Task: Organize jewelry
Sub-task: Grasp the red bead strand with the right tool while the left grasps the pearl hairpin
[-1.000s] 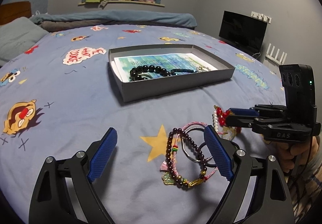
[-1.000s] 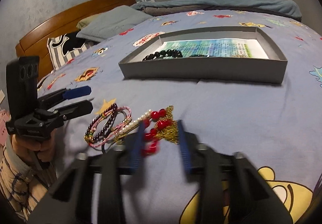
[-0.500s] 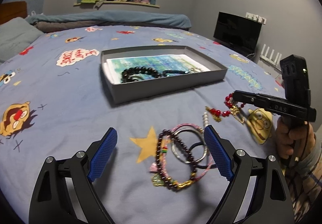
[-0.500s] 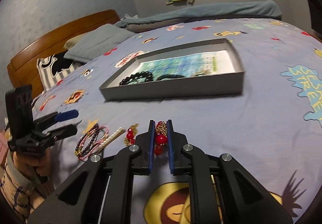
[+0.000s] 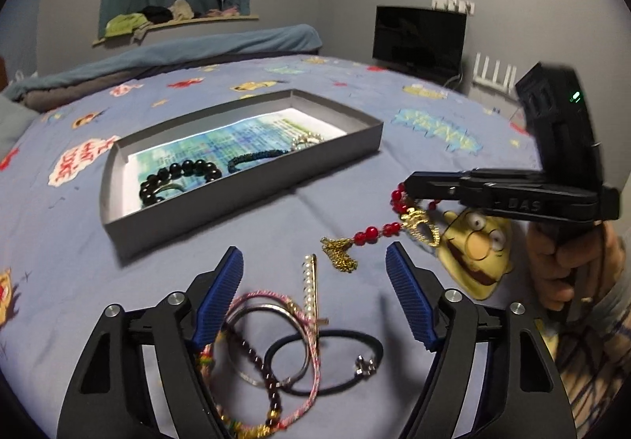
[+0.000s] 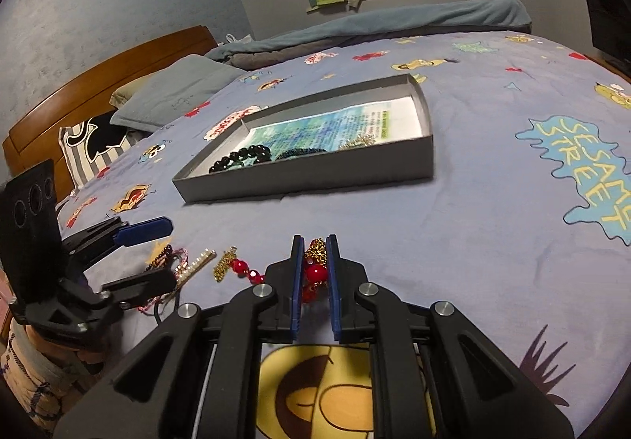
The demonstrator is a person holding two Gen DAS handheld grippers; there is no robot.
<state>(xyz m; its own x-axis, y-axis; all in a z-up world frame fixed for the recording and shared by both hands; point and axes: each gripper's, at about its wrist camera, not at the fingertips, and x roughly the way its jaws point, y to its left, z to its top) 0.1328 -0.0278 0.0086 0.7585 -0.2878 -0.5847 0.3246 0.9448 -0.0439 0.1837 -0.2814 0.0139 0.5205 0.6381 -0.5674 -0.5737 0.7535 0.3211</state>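
Right tool (image 6: 314, 277) clenched on limp red-bead gold-chain necklace (image 5: 394, 230); light, dangly, tangle-prone. Left tool (image 5: 313, 297) released.

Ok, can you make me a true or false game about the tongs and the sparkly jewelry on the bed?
1. The right tongs are squeezing the red bead necklace. True.
2. The left tongs are shut tight on a bracelet. False: they are wide open, holding nothing, above the pile of bracelets.
3. The black bead bracelet lies inside the grey box. True.
4. The grey box has its lid on. False: it is open on top, with a printed paper inside.
5. The pearl strand is in the box. False: it lies on the blue bedsheet by the pile.
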